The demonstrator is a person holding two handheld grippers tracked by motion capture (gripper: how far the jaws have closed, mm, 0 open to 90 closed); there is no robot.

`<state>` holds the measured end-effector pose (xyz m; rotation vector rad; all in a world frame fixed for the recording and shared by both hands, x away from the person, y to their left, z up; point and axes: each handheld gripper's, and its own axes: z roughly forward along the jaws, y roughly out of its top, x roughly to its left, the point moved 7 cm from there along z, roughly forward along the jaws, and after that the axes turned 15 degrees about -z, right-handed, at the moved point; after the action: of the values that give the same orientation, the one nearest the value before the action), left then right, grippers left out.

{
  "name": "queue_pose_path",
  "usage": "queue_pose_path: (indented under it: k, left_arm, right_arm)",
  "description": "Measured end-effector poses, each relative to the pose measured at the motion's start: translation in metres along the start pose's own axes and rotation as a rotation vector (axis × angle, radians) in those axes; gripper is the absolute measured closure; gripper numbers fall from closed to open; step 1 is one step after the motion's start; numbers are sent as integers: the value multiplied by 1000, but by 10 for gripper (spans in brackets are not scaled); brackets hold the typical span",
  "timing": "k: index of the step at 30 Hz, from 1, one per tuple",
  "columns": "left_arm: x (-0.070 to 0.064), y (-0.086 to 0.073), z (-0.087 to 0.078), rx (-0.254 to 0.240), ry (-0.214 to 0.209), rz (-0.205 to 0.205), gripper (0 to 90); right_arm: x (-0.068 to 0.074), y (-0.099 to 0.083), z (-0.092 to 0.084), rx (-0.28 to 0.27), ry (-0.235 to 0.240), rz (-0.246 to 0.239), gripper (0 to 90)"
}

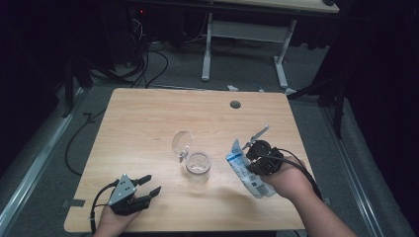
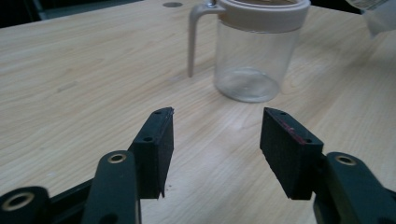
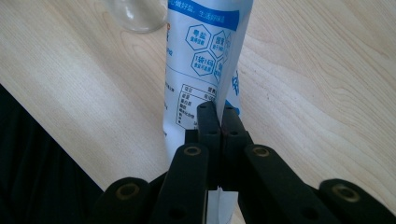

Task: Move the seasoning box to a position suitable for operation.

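Right hand-held gripper (image 3: 218,122) pinching bag (image 3: 201,56), glass jar (image 1: 198,167) empty

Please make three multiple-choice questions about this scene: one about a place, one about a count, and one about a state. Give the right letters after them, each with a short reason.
1. Where does the glass jar stand?
A. near the middle of the table
B. on the floor
C. at the far right corner

2. How many grippers are there in the high view?
A. one
B. two
C. three

3. What is the state of the right gripper?
A. wide open
B. shut on the white and blue bag
C. shut on the jar

Answers: 1 A, the jar stands mid-table with its lid flipped open. 2 B, the left gripper and the right one. 3 B, the right gripper view has its jaws pinching the bag's edge.
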<state>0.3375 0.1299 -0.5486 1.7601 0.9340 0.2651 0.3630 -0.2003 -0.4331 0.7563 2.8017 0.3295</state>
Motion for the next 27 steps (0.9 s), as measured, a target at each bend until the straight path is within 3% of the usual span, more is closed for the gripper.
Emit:
queue_pose_path:
  k: [4,5,8,9,15,16,21,22,23,27]
  left_arm:
    - [-13,0,7,23,-36,-7,433]
    - [-21,1,13,40,-63,-26,433]
    - [-28,1,20,49,-70,-31,432]
    - [-36,1,26,64,-85,-24,432]
    - [-58,0,46,100,-118,8,432]
    - [-58,0,46,100,-118,8,432]
    - [-86,8,67,84,-182,16,432]
    - [-86,8,67,84,-182,16,432]
    - [-96,11,75,82,-212,18,432]
    - [-110,14,86,86,-244,31,432]
  right_arm:
    - [2,4,1,-12,-2,-7,900]
    - [4,7,1,-19,-3,-16,900]
    - [6,9,2,-35,1,-25,900]
    - [7,10,3,-38,6,-26,900]
    - [7,9,7,-33,11,-26,900]
    - [7,9,7,-33,11,-26,900]
    - [5,9,8,-30,13,-19,900]
    - [5,9,8,-28,13,-15,900]
    - [5,9,7,-27,12,-12,900]
    - [6,9,7,-19,16,-11,900]
